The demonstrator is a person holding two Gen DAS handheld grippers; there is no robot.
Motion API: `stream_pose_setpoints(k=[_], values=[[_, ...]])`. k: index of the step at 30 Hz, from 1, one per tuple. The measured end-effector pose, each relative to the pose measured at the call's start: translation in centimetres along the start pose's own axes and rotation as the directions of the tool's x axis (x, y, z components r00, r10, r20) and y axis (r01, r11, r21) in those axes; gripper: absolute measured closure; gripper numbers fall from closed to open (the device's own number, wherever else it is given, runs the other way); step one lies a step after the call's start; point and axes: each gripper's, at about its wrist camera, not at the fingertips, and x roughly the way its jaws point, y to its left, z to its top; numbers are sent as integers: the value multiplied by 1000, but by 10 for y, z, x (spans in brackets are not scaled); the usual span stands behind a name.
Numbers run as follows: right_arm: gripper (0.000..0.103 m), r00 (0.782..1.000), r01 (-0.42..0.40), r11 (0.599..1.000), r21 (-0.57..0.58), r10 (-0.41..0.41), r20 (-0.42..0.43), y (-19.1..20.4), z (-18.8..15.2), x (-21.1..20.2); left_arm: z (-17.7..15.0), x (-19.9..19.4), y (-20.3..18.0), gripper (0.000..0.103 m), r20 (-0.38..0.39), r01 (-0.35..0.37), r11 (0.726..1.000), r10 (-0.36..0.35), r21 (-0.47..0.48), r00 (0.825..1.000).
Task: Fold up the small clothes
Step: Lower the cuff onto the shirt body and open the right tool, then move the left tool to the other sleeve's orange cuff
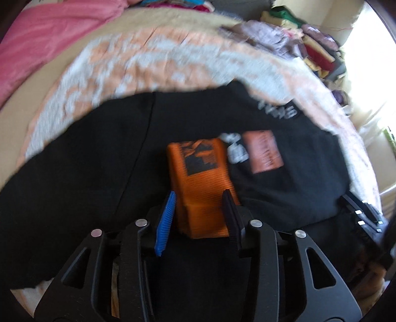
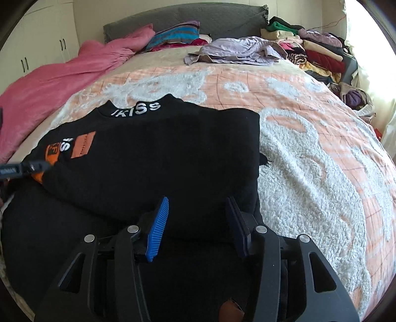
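A black sweatshirt (image 2: 158,153) with white collar lettering and orange chest patches lies partly folded on the bed. In the left wrist view the sweatshirt (image 1: 86,173) fills the middle, and my left gripper (image 1: 200,195) is open with its jaws on either side of an orange printed patch (image 1: 200,178), which rises between them. My right gripper (image 2: 198,205) is open over the near folded edge of the sweatshirt, holding nothing. The left gripper's tip (image 2: 32,167) shows at the left edge of the right wrist view, by the orange patches. The left view is motion-blurred.
The bed carries a peach and white fleecy blanket (image 2: 309,161). A pink duvet (image 2: 49,81) lies at the left. A lilac garment (image 2: 237,49) and a pile of mixed clothes (image 2: 314,49) sit at the far right. A grey headboard (image 2: 185,14) stands behind.
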Motion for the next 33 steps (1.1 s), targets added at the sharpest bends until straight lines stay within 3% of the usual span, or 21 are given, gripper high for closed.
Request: stream_pose_setpoints(k=[6, 9, 10, 12, 14, 20, 33], values=[[45, 999, -33, 999, 14, 33, 33, 1, 0, -8, -10, -22, 1, 66, 67, 13, 1000, -12, -13, 998], [31, 994, -65, 998, 8, 64, 84, 7, 1, -20, -14, -37, -1, 57, 105, -8, 1000, 7, 5, 994], [22, 993, -69, 998, 8, 68, 99, 10, 2, -24, -15, -41, -2, 52, 115, -15, 1000, 14, 8, 993], [16, 987, -97, 995, 5, 96, 131, 14, 3, -31, -17, -51, -1, 45, 136, -23, 1000, 22, 4, 990], [8, 981, -122, 993, -2, 120, 155, 19, 2, -39, -20, -60, 1, 31, 156, -32, 999, 33, -5, 987], [5, 964, -176, 984, -24, 177, 197, 31, 3, -56, -27, -79, 7, 10, 198, -80, 996, 84, -26, 977], [5, 948, -235, 966, -104, 251, 195, 81, 8, -74, -54, -109, 48, 10, 236, -105, 977, 148, -186, 960]])
